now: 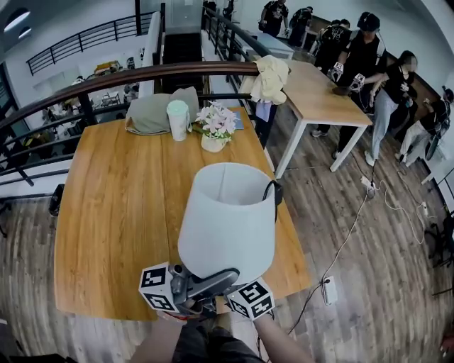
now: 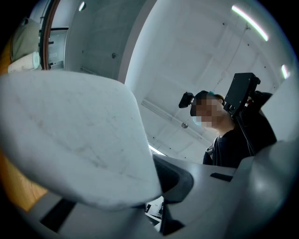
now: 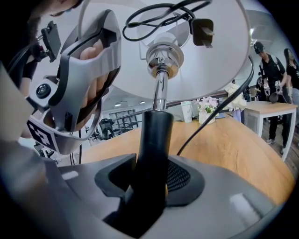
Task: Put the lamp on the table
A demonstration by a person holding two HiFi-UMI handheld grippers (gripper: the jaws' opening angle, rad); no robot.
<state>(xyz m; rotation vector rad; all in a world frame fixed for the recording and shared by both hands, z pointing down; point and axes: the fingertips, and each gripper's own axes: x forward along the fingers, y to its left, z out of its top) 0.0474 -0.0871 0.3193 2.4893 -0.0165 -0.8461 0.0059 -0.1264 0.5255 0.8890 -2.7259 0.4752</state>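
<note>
In the head view we cannot see the lamp's (image 1: pixel 227 220) base or stem, because the smooth, white, tapered shade hides them. The lamp is held up over the near edge of the wooden table (image 1: pixel 106 213), toward its near right corner.

The right gripper (image 3: pixel 152 184) is clamped on the matte black stem. A chrome rod rises above it, and the black cord (image 3: pixel 159 14) lies coiled inside the shade. The left gripper (image 2: pixel 152 200) has the shade's rim between its jaws and appears to pinch it, though the shade covers one jaw.

Along the far edge stand a pale cup (image 1: pixel 177 118), a pot of flowers (image 1: pixel 215 127) and a grey cushion (image 1: pixel 152 112). People (image 1: pixel 365 64) stand around a second table (image 1: pixel 323 99) beyond the far right corner.
</note>
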